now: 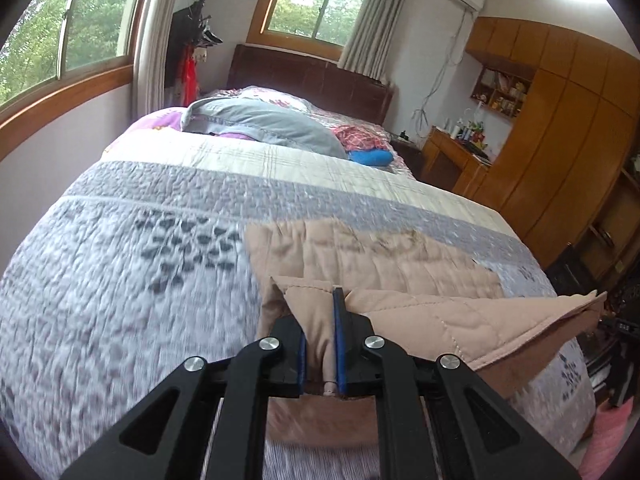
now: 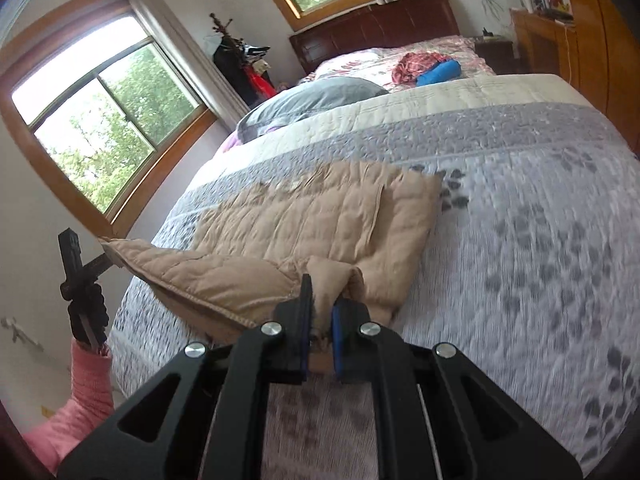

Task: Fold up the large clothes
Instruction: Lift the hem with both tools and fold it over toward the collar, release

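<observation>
The left gripper (image 1: 322, 340) is clamped narrow on a bunched corner of the tan quilted garment (image 1: 400, 264), the cloth pinched between its blue-lined pads (image 1: 340, 344). The right gripper (image 2: 320, 320) grips the opposite near corner of the same garment (image 2: 312, 216) in the same way, its jaws almost together with fabric squeezed between them. Between the two grippers the near hem is lifted off the bed (image 1: 120, 260) and hangs as a taut fold, while the far part of the garment lies flat on the grey patterned bedspread (image 2: 540, 240), in the middle of the bed's near half, short of the pale band that crosses the cover. In the right wrist view the left gripper (image 2: 110, 256) shows at the left edge of the bed, held by a dark-gloved hand (image 2: 86, 312) with a pink sleeve (image 2: 86, 384), the hem stretching from it towards the right gripper. A grey pillow (image 1: 264, 122) lies further up the bed, near the headboard (image 1: 308, 76).
</observation>
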The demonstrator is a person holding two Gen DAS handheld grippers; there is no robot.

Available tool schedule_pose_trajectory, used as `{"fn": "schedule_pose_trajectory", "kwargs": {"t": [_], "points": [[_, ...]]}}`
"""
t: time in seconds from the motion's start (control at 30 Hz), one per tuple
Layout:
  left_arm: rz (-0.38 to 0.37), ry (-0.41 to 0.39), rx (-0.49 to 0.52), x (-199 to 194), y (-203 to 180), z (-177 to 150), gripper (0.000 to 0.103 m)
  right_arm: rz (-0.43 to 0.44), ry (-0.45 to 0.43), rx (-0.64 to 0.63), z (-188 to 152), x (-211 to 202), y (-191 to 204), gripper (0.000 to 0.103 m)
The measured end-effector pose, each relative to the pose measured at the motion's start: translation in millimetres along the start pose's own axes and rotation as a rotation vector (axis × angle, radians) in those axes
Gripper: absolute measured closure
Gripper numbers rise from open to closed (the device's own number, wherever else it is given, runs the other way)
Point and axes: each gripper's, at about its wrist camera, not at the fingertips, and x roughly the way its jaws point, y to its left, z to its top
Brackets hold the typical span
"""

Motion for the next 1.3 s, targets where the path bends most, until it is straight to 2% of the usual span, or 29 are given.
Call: {"fn": "schedule_pose_trajectory", "kwargs": {"t": [0.17, 0.37, 0.57, 0.77, 0.93, 1.0, 1.03, 1.07, 1.1, 1.17, 1.23, 1.3], "points": [[-0.006, 0.046, -0.053, 51, 14, 30, 0.092, -0.027, 0.045, 0.037, 46, 40, -17, 0.096], [0.021, 0.135, -0.092, 122, 23, 54, 0.092, -0.065, 0.118, 0.097, 84, 94, -43, 0.096], [0.043, 0.242, -0.170, 194, 45, 60, 0.092, -0.099, 0.199, 0.169, 105, 151, -72, 0.096], [0.019, 0.283, -0.217, 234, 60, 56, 0.090, -0.102, 0.239, 0.229, 112, 186, -95, 0.096], [-0.029, 0.302, -0.245, 243, 68, 60, 0.087, -0.060, 0.230, 0.276, 114, 189, -108, 0.092], [-0.087, 0.310, -0.276, 237, 74, 64, 0.082, 0.007, 0.212, 0.332, 113, 179, -116, 0.085], [-0.114, 0.309, -0.293, 233, 75, 65, 0.079, 0.032, 0.201, 0.353, 114, 175, -120, 0.070], [-0.158, 0.306, -0.321, 227, 80, 67, 0.072, 0.035, 0.170, 0.363, 114, 166, -123, 0.043], [-0.198, 0.298, -0.348, 219, 84, 69, 0.064, 0.003, 0.124, 0.346, 115, 155, -123, 0.034], [-0.241, 0.269, -0.368, 202, 89, 73, 0.054, -0.026, 0.078, 0.296, 114, 139, -118, 0.040], [-0.266, 0.243, -0.374, 185, 93, 74, 0.051, 0.001, 0.087, 0.290, 108, 131, -115, 0.046], [-0.274, 0.216, -0.371, 167, 97, 69, 0.049, -0.015, 0.107, 0.250, 96, 127, -105, 0.047]]}}
